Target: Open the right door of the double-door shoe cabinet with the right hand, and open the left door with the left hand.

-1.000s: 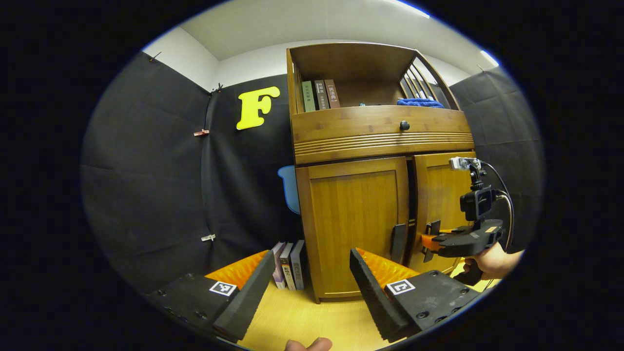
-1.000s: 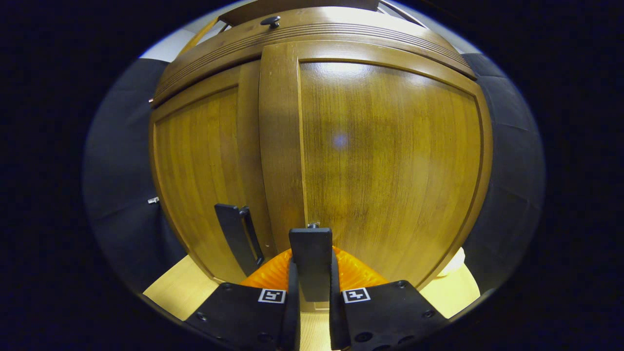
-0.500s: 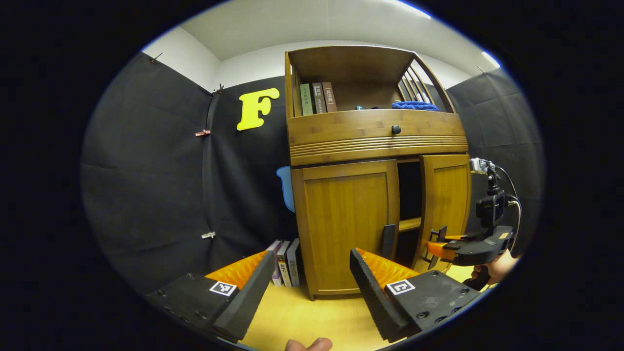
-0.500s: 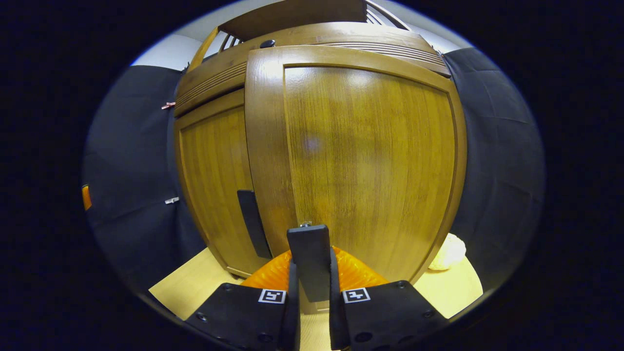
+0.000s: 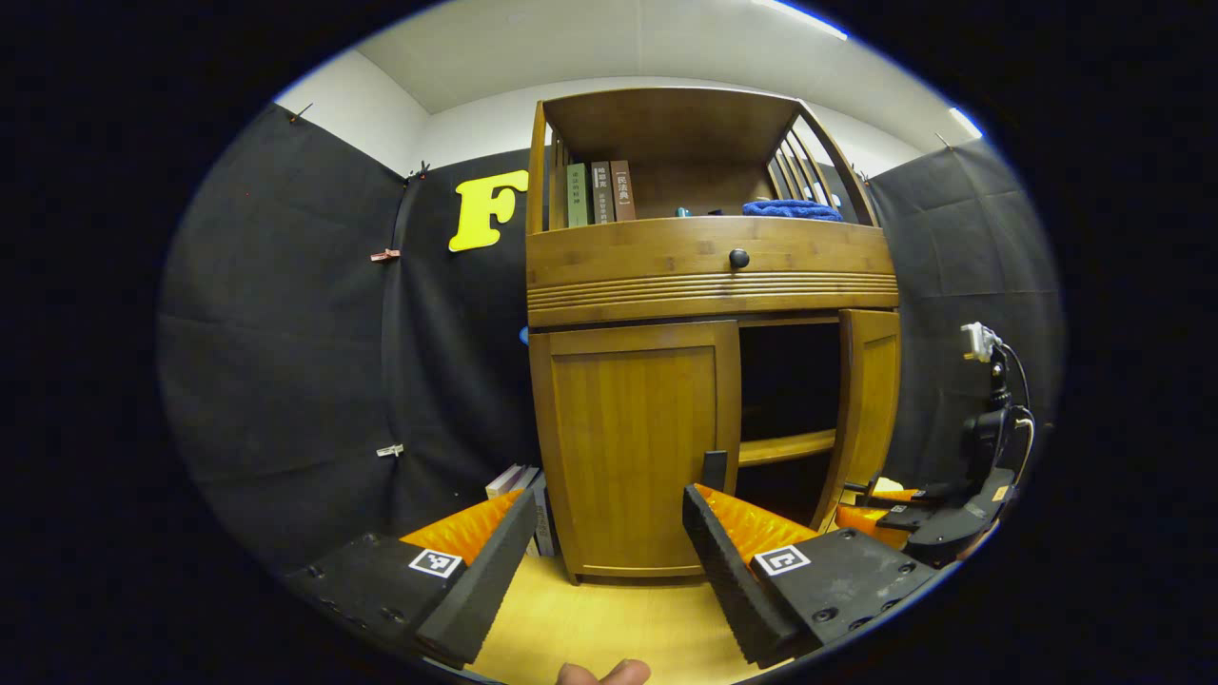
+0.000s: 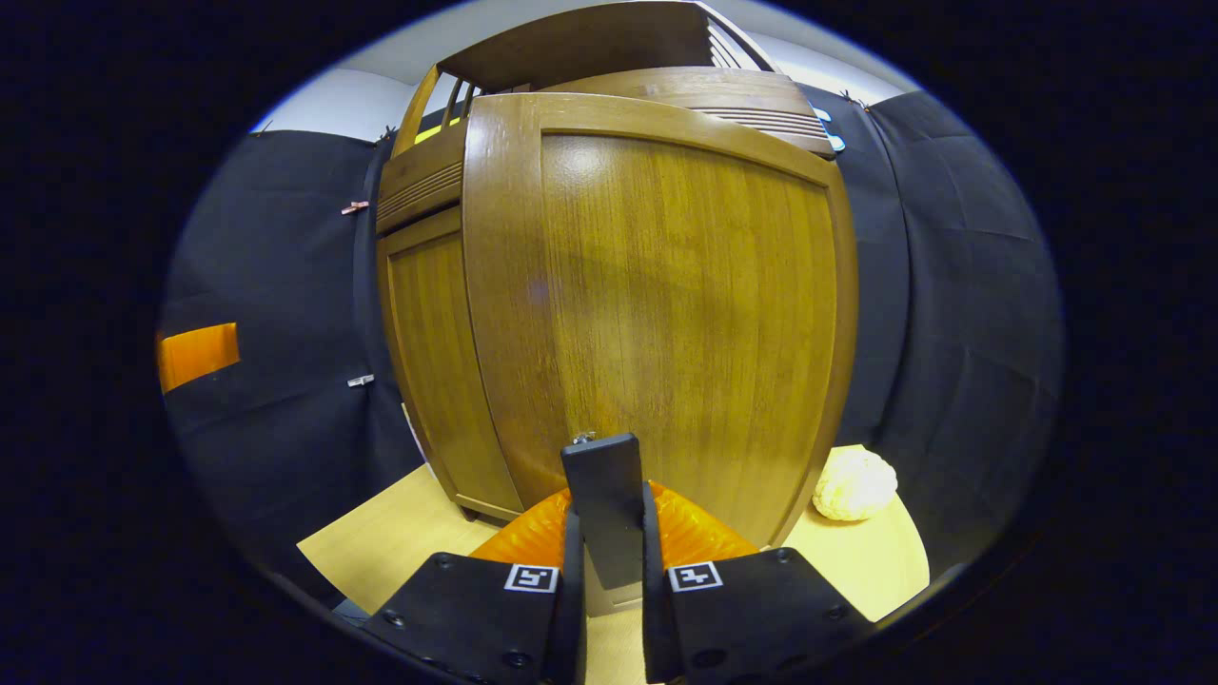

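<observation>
Wooden and glossy, the shoe cabinet (image 5: 704,381) is standing against the black cloth wall, and pretty much everything is happening around its two lower doors. The right door (image 6: 657,314) is swinging out from the cabinet front, dark inside showing with a shelf board (image 5: 786,447) across it. The right gripper (image 6: 606,533) is clamped on the flat dark handle (image 6: 601,495) low on that door, jaws closed tight on both sides of it, so I'd say step one is nearly done.

The left door (image 5: 633,447) is sitting shut, flat panel in a plain frame, with its own slim dark handle (image 5: 714,469) low on the inner edge. The left gripper (image 5: 604,561) is hanging in front of the cabinet, jaws spread wide and holding nothing. Next move, I reckon: bring those jaws up around that handle, pinch, and pull outward.

Books (image 5: 599,193) and a blue cloth (image 5: 790,208) are sitting on the cabinet's open top shelf.
</observation>
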Demonstrator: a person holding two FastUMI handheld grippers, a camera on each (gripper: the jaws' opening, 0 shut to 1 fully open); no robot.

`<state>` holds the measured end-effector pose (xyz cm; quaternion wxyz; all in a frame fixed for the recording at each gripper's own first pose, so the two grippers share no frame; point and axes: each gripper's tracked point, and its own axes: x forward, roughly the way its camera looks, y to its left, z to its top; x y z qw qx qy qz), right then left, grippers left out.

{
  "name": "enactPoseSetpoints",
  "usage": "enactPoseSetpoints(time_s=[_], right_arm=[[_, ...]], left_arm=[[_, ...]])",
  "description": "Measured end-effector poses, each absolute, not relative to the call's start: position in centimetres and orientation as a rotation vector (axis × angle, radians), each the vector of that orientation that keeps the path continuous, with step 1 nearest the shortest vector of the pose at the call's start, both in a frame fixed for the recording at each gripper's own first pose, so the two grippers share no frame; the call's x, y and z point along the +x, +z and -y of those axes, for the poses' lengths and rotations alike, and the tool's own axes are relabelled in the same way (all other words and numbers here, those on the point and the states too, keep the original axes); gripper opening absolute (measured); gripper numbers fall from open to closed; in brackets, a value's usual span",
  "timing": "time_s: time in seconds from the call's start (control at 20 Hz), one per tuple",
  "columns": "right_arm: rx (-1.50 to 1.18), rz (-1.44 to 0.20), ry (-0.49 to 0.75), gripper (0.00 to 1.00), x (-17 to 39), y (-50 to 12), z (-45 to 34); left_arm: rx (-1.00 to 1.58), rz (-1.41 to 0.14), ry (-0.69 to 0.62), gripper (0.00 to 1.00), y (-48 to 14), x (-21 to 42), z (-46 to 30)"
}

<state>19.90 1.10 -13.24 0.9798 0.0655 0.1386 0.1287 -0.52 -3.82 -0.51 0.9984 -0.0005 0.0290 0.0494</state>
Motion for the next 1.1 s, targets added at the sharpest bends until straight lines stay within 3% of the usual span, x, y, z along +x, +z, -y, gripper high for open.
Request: enactPoseSetpoints(time_s=[1.0, 1.1], right_arm=[[0.058, -0.265, 0.269, 0.26, 16.9, -11.9, 5.7], [0.049, -0.262, 0.256, 0.22, 16.9, -11.9, 7.1]], left_arm=[[-0.054, -0.064, 0.059, 0.96, 0.1, 0.6, 17.2], [-0.066, -0.069, 0.061, 0.95, -0.1, 0.4, 18.4]])
